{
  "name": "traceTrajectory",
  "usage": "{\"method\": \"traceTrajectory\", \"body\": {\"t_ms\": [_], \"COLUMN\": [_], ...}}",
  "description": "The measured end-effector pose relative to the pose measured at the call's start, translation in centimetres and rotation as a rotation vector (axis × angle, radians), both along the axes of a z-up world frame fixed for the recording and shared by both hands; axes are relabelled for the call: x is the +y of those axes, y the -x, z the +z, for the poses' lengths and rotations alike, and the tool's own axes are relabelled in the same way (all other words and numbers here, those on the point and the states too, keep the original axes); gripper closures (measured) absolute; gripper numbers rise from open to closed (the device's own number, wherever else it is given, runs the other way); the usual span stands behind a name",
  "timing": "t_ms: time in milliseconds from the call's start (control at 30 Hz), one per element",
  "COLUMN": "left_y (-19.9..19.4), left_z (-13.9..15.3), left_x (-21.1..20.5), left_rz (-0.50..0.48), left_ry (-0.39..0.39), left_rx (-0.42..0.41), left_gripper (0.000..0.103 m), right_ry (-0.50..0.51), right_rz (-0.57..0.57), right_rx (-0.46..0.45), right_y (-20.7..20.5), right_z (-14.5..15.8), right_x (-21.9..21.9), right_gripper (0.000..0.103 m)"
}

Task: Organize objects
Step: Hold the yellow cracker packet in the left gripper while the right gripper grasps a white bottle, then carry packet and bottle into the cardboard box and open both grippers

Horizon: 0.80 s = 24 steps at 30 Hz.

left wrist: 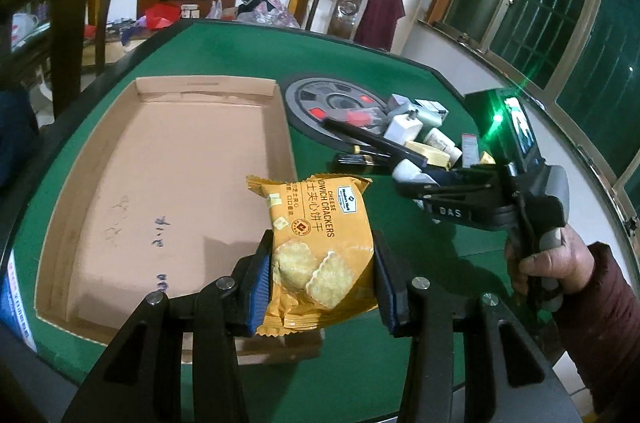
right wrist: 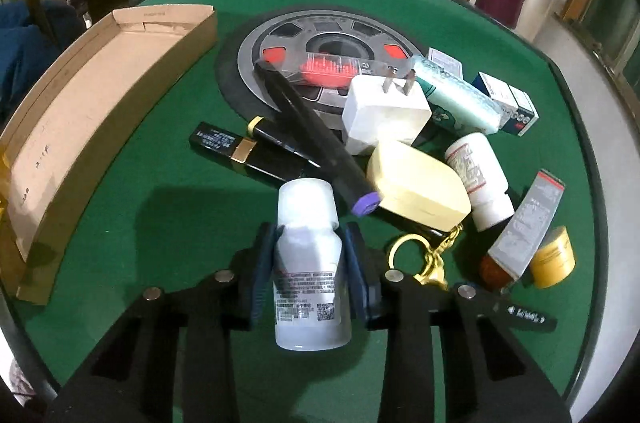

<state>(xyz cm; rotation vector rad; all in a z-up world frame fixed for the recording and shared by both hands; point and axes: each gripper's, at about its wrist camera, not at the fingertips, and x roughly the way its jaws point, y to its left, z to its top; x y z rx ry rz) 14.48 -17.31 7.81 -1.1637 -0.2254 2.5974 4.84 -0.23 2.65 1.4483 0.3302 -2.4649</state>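
The left gripper (left wrist: 322, 277) is clenched on a yellow cracker packet (left wrist: 318, 249), held up over the near right corner of the cardboard tray (left wrist: 168, 159). Right of the tray, the right gripper (right wrist: 308, 259) grasps a white bottle (right wrist: 308, 263) at the near edge of the clutter. Farther off lie a black marker (right wrist: 316, 139) and a white plug (right wrist: 382, 113).

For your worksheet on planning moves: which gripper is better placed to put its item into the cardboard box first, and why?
Left. The left gripper holds the cracker packet right beside the cardboard box. The right gripper grips a white bottle by the clutter, farther from the box.
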Motion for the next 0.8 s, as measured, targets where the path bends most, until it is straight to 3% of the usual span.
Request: {"method": "traceTrajectory", "body": {"t_ms": [100, 233, 367, 500, 667, 800], "left_y": [-0.2, -0.2, 0.4, 2.1, 6.1, 10.4], "left_z": [0.3, 1.6, 3.3, 5.2, 5.2, 2.6], "left_x": [-1.0, -2.2, -3.8, -5.6, -6.8, -7.8], "left_rz": [0.015, 0.039, 0.067, 0.107, 0.141, 0.182], "left_ry": [-0.023, -0.056, -0.079, -0.07, -0.047, -0.045], "left_rx": [0.0, 0.02, 0.039, 0.054, 0.031, -0.042], "left_gripper": [0.064, 0.064, 0.064, 0.064, 0.064, 0.064], "right_ry": [0.076, 0.292, 0.459, 0.559, 0.556, 0.484], "right_rz": [-0.025, -0.047, 0.009, 0.072, 0.109, 0.094], "right_rx": [-0.034, -0.075, -0.089, -0.102, -0.122, -0.165], "right_y": [-0.6, -1.5, -1.9, -1.3, 1.3, 3.8], "right_z": [0.3, 2.1, 5.2, 7.8, 8.6, 7.2], "right_x": [0.6, 2.1, 0.9, -1.8, -7.3, -10.9], "right_gripper": [0.071, 0.071, 0.071, 0.071, 0.071, 0.071]}}
